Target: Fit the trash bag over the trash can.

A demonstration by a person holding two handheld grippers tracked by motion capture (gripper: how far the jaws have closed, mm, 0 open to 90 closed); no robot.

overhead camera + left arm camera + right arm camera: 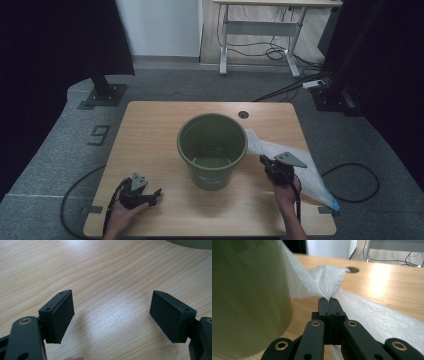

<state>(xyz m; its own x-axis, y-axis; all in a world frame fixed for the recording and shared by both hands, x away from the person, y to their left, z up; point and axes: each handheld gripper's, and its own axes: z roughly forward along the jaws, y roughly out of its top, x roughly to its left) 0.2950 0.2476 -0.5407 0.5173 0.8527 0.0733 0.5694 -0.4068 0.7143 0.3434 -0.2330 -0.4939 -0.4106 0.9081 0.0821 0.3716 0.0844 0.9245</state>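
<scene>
**Bag pinched at the right, bucket mouth waiting to its left**

Going left to right, we start with our left gripper, resting near the table's front edge, well apart from the work; its own view shows the jaws spread wide over bare wood with nothing between them. In the middle stands the green bucket, upright and empty. Just right of it, our right gripper has its jaws clenched on a fold of the thin plastic bag. The bag's long axis runs from the bucket's right rim back toward the table's front right corner, so the right hand is far nearer. We judge the coming move turns on carrying that pinched edge leftward and up over the rim.

The right gripper view shows the film puckering out of the shut pads, beside the bucket wall; the high view shows the bag's full length.
</scene>
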